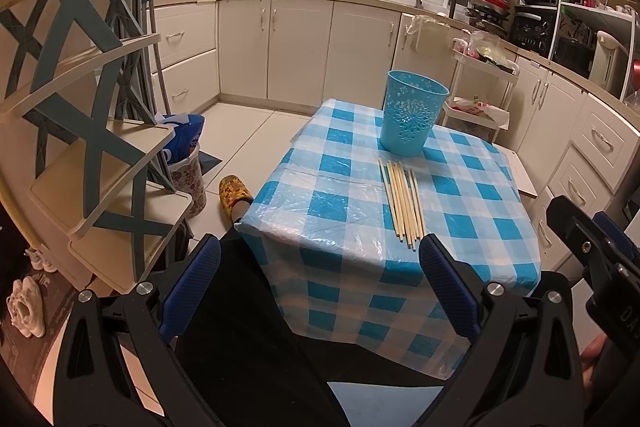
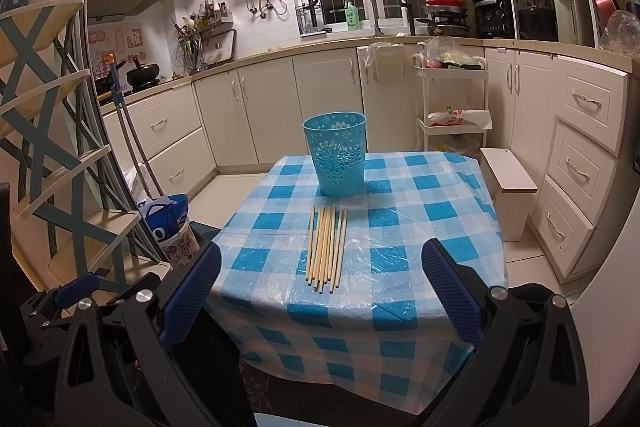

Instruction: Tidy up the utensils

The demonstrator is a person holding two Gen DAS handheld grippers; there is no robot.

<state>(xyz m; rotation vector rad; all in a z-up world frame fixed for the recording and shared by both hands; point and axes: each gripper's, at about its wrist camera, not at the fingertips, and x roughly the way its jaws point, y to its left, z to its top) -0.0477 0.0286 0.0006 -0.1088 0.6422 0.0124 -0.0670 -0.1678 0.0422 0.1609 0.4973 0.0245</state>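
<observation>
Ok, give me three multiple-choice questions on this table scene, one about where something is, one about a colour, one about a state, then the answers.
1. Where do the chopsticks lie?
A. inside the basket
B. flat on the tablecloth, nearer the camera than the basket
C. on the floor

2. What colour is the basket?
A. turquoise blue
B. red
C. black

3. How is the right tool?
A. shut on a chopstick
B. shut on the basket
C. open, holding nothing

Answers: 1 B, they lie side by side on the checked tablecloth before the basket. 2 A, its patterned wall is turquoise. 3 C, its fingers stand wide apart with nothing between them.
</observation>
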